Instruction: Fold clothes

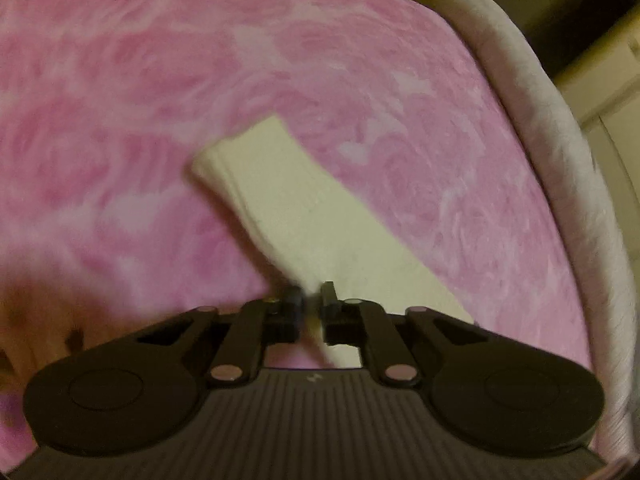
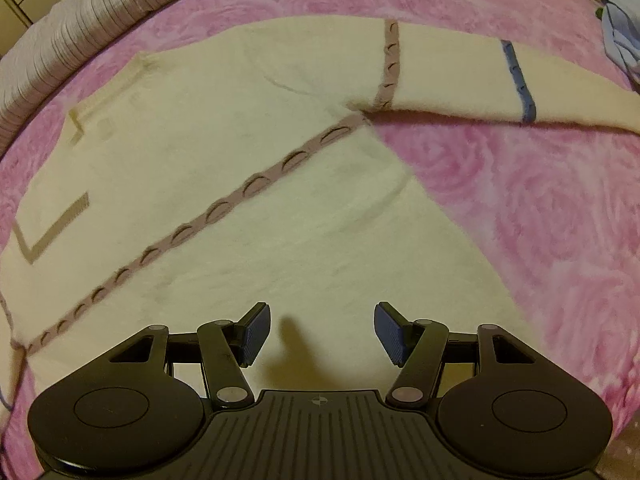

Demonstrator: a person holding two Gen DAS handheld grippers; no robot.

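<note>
My left gripper (image 1: pixel 311 294) is clamped on the cream sweater's sleeve (image 1: pixel 280 200), which runs toward eleven o'clock over the pink blanket (image 1: pixel 120 80), while my right gripper (image 2: pixel 322 332) hangs open above the cream sweater (image 2: pixel 224 264).

Around the cream sweater (image 2: pixel 224 208) the pink rose-patterned blanket (image 2: pixel 540 208) lies flat and bare to its right, while a ribbed grey cushion (image 2: pixel 68 40) walls its far left edge.

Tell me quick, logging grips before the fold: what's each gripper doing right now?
Left gripper: shut on the cream sleeve.
Right gripper: open, empty, over the cream sweater.
</note>
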